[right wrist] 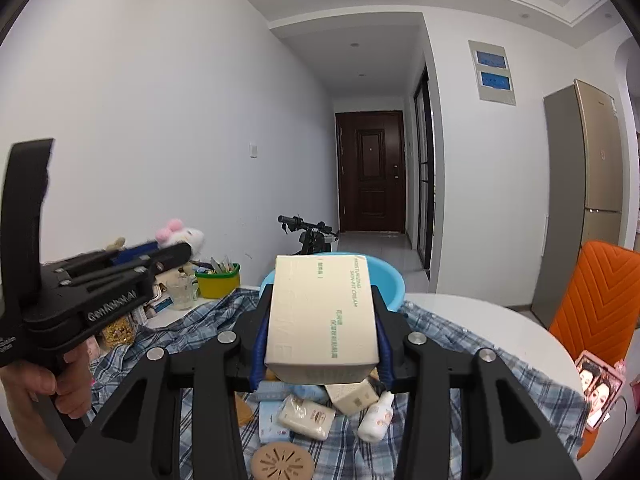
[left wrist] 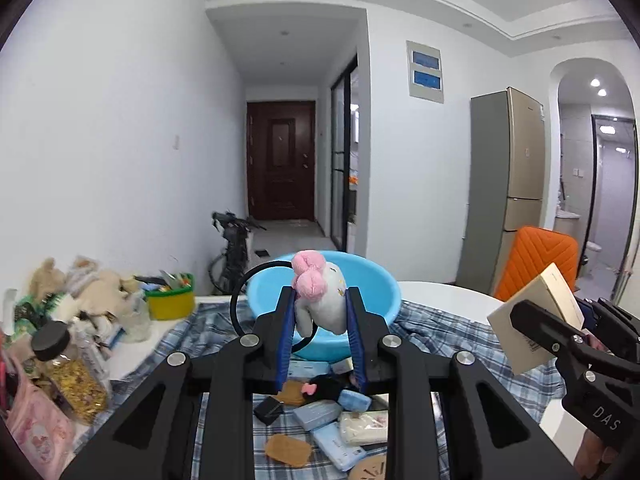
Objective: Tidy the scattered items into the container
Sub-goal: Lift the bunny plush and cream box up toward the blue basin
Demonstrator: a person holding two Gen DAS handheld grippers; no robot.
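My left gripper (left wrist: 320,312) is shut on a white plush toy with a pink bow (left wrist: 320,296), held in the air just in front of the blue basin (left wrist: 372,280). A black hoop hangs from the toy. My right gripper (right wrist: 320,328) is shut on a cream box (right wrist: 324,312), held above the table before the blue basin (right wrist: 388,280). The right gripper with the box (left wrist: 528,320) shows at the right of the left wrist view. The left gripper with the toy (right wrist: 180,236) shows at the left of the right wrist view. Scattered packets, small boxes and a small bottle (right wrist: 376,416) lie on the plaid cloth (right wrist: 460,344) below.
A yellow-green tub (left wrist: 170,300), a jar with a black lid (left wrist: 68,368) and a heap of plush toys (left wrist: 80,288) stand at the table's left. An orange chair (right wrist: 600,304) and a pink phone (right wrist: 600,384) are at the right. A round cork coaster (right wrist: 282,460) lies near the front.
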